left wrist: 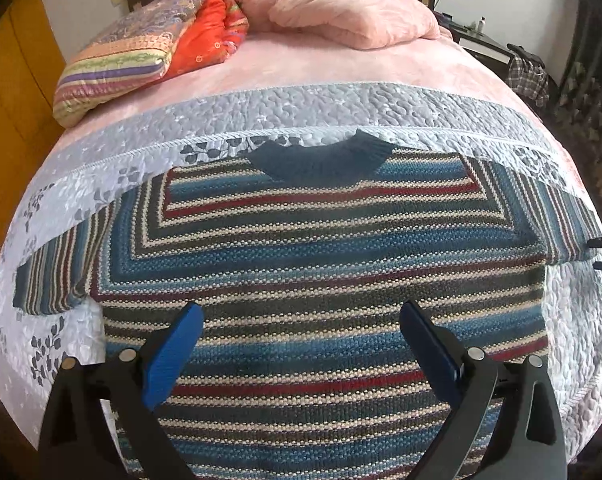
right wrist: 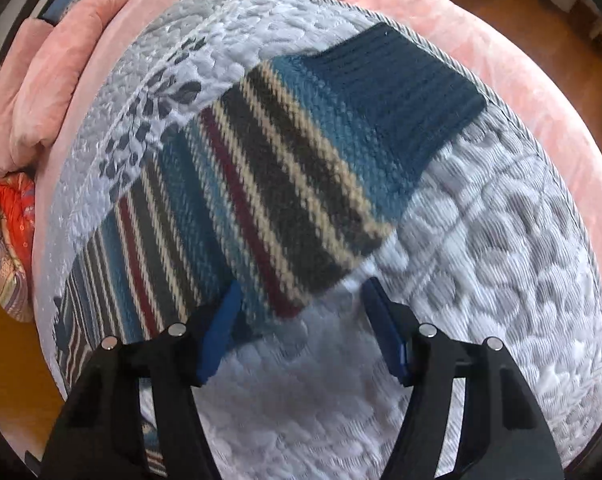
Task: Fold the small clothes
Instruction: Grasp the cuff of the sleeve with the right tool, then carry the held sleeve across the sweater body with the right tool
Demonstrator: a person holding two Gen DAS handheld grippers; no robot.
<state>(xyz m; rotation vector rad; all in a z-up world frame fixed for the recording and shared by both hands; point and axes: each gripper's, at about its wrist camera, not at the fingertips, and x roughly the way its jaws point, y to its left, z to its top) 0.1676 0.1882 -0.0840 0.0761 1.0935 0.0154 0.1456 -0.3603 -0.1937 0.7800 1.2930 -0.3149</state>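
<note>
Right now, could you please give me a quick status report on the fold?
Left claw open over the striped sweater. Right claw open at the sleeve cuff. Sweater flat, unfolded on the quilt. Nothing in the way.

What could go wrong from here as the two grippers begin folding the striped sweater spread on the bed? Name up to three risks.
1. The right gripper has its jaws open around the sleeve edge; closing there may also pinch the quilted bedspread underneath.
2. The left gripper hovers open over the sweater body; a grab could bunch the knit.
3. The right view is blurred, so aim may be off.
</note>
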